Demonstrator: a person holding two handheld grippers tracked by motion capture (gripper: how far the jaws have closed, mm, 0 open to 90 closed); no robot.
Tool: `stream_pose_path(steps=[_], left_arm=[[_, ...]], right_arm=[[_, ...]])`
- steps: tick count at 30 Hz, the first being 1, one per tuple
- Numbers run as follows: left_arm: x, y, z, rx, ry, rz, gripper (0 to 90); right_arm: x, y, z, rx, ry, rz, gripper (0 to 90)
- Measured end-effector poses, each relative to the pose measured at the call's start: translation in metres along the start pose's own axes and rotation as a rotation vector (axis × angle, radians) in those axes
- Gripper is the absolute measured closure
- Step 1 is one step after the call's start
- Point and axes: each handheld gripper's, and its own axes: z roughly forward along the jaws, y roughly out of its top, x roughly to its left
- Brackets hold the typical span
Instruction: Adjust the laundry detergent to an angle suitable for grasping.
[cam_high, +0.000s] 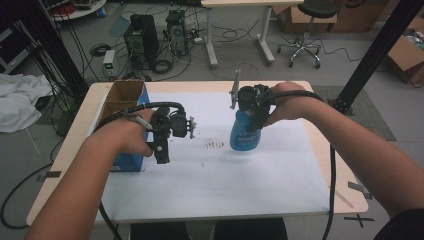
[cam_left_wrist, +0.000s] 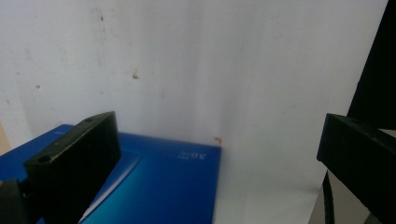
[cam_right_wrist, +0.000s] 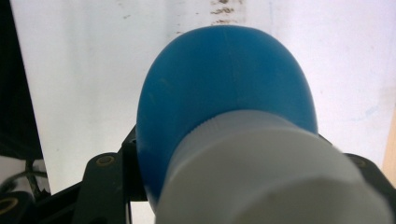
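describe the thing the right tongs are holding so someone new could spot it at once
Start at the white sheet covering the wooden table. Right of its middle, the right tongs grip a blue bottle from above. It is rounded blue plastic with a white screw cap and a printed label, unlike the flat-sided blue box at the sheet's left edge.

Left gripper low with jaws wide apart; right gripper pointing down, jaws clamped.

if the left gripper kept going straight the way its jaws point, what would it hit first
Most likely the blue cardboard box, whose flat top lies just ahead of the open left gripper, with the white table covering beyond. Depth is hard to judge, so it might only skim the box edge.
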Motion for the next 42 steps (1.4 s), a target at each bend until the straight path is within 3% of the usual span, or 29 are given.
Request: stream_pose_path(steps=[9, 16, 23, 27, 35, 42], left_arm=[[-0.003, 0.002, -0.002, -0.008, 0.001, -0.003, 0.1], [-0.004, 0.003, -0.004, -0.010, 0.007, 0.006, 0.1], [-0.005, 0.004, -0.005, -0.010, 0.011, 0.012, 0.1], [-0.006, 0.004, -0.004, -0.010, 0.011, 0.008, 0.1], [-0.008, 0.004, -0.004, -0.009, 0.012, 0.010, 0.1], [-0.008, 0.004, -0.003, -0.006, 0.012, 0.011, 0.1]], right_arm=[[-0.003, -0.004, 0.004, -0.005, -0.011, 0.171, 39.4], [-0.001, -0.006, 0.010, 0.025, 0.007, 0.264, 39.4], [0.001, -0.007, 0.022, 0.062, 0.023, 0.321, 39.4], [0.006, -0.005, 0.028, 0.079, 0.020, 0.321, 39.3], [0.009, -0.002, 0.037, 0.068, 0.021, 0.363, 39.3], [0.010, -0.001, 0.045, 0.057, 0.025, 0.362, 39.3]])
